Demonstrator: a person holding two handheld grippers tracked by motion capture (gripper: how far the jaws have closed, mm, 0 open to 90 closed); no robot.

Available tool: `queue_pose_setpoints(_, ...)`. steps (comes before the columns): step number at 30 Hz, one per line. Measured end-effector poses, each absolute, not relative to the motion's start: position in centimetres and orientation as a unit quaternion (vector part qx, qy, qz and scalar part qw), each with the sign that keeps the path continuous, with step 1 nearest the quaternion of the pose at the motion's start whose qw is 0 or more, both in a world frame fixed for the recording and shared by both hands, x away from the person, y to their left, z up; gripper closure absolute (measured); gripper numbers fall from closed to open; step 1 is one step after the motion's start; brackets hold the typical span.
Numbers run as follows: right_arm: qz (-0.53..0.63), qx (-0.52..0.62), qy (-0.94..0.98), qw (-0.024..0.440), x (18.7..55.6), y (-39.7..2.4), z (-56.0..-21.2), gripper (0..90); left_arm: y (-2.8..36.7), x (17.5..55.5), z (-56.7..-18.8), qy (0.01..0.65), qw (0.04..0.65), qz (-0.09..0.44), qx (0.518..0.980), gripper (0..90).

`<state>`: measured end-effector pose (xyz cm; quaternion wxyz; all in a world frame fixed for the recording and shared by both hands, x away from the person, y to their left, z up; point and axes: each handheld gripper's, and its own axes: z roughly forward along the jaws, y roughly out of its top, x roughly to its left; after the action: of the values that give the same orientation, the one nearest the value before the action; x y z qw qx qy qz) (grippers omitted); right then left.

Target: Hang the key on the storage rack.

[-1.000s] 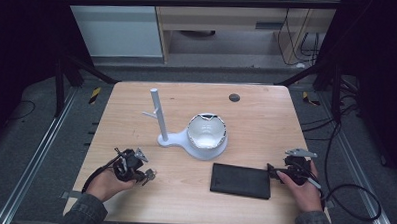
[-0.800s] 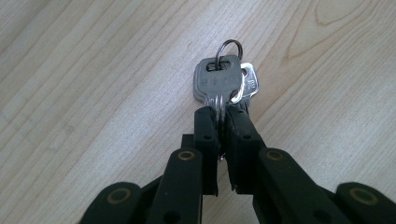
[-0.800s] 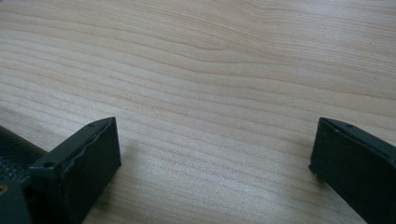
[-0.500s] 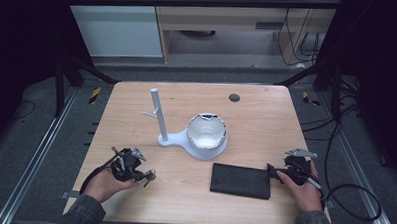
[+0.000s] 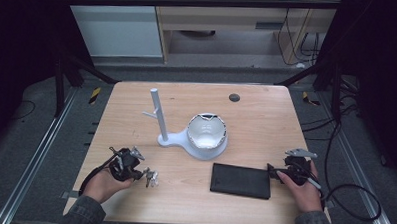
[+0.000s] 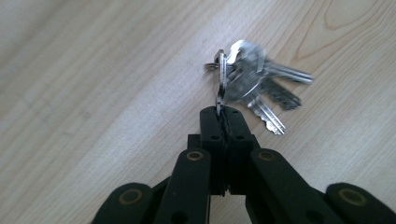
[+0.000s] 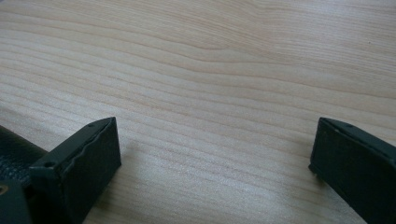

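A bunch of silver keys [image 6: 252, 86] on a ring lies on the wooden table [image 5: 266, 119] near its front left. My left gripper [image 6: 223, 112] is shut on the ring's edge, with the keys fanning out beyond the jaw tips. In the high view the same left gripper [image 5: 144, 176] sits low over the table, with the keys [image 5: 153, 178] at its tip. My right gripper [image 7: 212, 149] is open over bare wood. In the high view the right gripper [image 5: 271, 171] points at the right end of a flat black case [image 5: 240, 180].
A white stand with an upright post [image 5: 159, 115] and a side peg stands mid-table. Its base carries a white bowl-shaped holder [image 5: 205, 135]. A small dark disc [image 5: 234, 97] lies near the table's far edge. Cables trail from both grippers.
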<state>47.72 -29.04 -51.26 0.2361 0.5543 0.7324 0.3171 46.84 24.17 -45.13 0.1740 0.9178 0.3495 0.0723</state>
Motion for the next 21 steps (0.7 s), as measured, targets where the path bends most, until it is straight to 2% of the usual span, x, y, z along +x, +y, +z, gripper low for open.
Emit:
queue_pose_setpoints(12, 0.317, 0.554, 0.732, 0.237, 47.7, -29.0, -51.3, 1.8, 23.6, 46.5, -37.6, 0.324, 0.195, 0.088, 0.922, 88.7)
queue_pose_setpoints(21, 0.315, 0.555, 0.732, 0.237, 47.7, -29.0, -51.3, 1.6, 23.4, 47.1, -34.3, 0.312, 0.195, 0.095, 0.925, 88.6)
